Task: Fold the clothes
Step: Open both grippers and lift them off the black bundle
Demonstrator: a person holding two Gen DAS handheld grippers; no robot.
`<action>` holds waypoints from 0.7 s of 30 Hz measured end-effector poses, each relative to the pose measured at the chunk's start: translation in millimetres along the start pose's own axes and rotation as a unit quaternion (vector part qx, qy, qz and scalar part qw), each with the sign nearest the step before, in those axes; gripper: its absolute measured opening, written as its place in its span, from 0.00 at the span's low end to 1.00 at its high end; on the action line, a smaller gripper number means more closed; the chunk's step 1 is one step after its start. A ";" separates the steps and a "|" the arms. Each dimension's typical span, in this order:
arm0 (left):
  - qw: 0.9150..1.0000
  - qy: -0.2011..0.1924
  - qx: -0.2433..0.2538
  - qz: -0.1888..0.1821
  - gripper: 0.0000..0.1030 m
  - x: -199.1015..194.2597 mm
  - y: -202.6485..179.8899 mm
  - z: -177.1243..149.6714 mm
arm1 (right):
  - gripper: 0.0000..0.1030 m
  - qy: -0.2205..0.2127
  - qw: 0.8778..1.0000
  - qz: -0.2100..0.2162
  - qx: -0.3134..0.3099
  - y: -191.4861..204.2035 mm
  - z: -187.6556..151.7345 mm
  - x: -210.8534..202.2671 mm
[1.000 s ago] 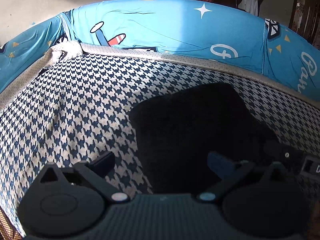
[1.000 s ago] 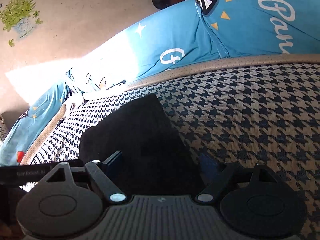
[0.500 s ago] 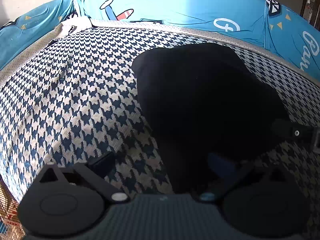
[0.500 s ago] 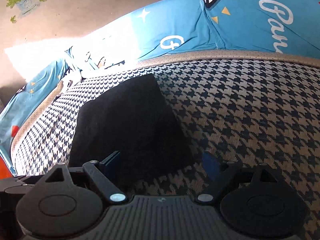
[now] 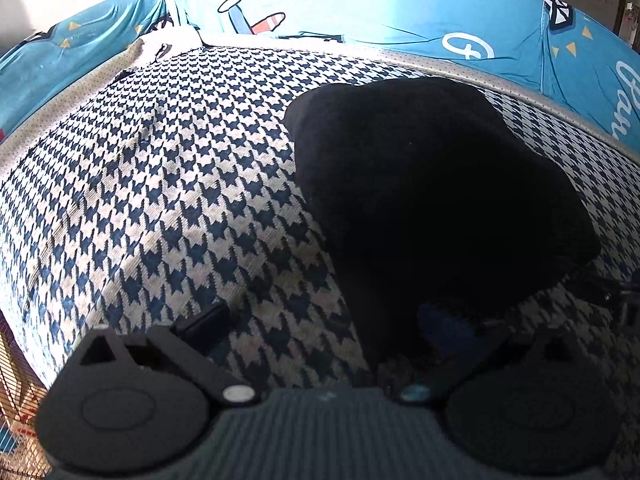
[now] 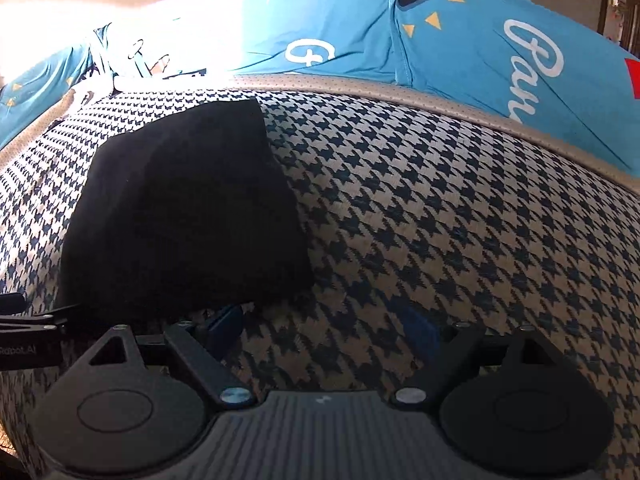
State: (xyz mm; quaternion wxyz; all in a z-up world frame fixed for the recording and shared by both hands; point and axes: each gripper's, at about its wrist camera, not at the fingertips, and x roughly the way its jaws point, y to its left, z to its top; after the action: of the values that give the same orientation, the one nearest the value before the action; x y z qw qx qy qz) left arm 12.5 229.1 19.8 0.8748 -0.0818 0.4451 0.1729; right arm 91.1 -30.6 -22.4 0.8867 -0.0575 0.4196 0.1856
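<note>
Since half a second ago, both claws have drawn back toward the near edge. A folded black garment lies flat on the houndstooth cushion, with blue printed fabric along the far side. Left claw is spread open, its right finger at the garment's near edge. Right claw is open and empty, just right of the garment's near corner.

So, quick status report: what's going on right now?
Both grippers, left and right, open, holding nothing. Folded black cloth garment lies on houndstooth cushion. Nothing in the way.
</note>
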 end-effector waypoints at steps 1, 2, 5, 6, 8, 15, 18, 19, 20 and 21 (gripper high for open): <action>1.000 0.002 -0.003 0.002 1.00 -1.2 0.3 -1.0 | 0.85 0.005 1.000 0.001 0.006 -1.9 0.3 -2.7; 1.000 0.004 -0.007 0.003 1.00 -2.7 0.7 -2.1 | 0.85 0.007 1.000 0.008 0.016 -4.3 0.8 -6.9; 1.000 0.011 -0.020 0.009 1.00 -7.1 2.3 -5.6 | 0.91 0.006 0.998 0.036 0.054 -11.3 3.0 -23.5; 1.000 0.013 -0.021 0.012 1.00 -8.4 1.9 -7.0 | 0.93 0.004 0.997 0.040 0.062 -12.3 3.5 -29.6; 0.999 0.018 -0.019 0.019 1.00 -10.5 -0.8 -9.9 | 0.95 -0.005 0.997 0.047 0.064 -11.4 3.2 -41.8; 0.999 0.021 -0.040 0.017 1.00 -23.3 -7.5 -18.3 | 1.00 -0.038 0.999 0.029 0.004 -1.9 -3.1 -71.7; 0.998 0.015 -0.054 0.010 1.00 -28.6 -8.8 -16.3 | 1.00 -0.038 0.999 0.018 -0.010 -2.4 -4.0 -72.7; 0.998 0.014 -0.055 0.011 1.00 -29.3 -9.3 -15.7 | 1.00 -0.037 0.999 0.018 -0.011 -3.3 -4.3 -72.0; 0.998 0.013 -0.055 0.012 1.00 -29.9 -9.9 -15.1 | 1.00 -0.034 0.999 0.021 -0.010 -4.2 -4.4 -71.1; 0.998 0.012 -0.056 0.013 1.00 -30.6 -10.4 -14.5 | 1.00 -0.032 0.999 0.023 -0.008 -5.1 -4.5 -70.1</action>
State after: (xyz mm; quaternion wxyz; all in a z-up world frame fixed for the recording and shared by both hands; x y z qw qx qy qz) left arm -11.2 208.2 35.8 0.8613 -0.1268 0.4459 0.2078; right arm 49.2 -56.1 28.1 0.8946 -0.0491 0.3905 0.2116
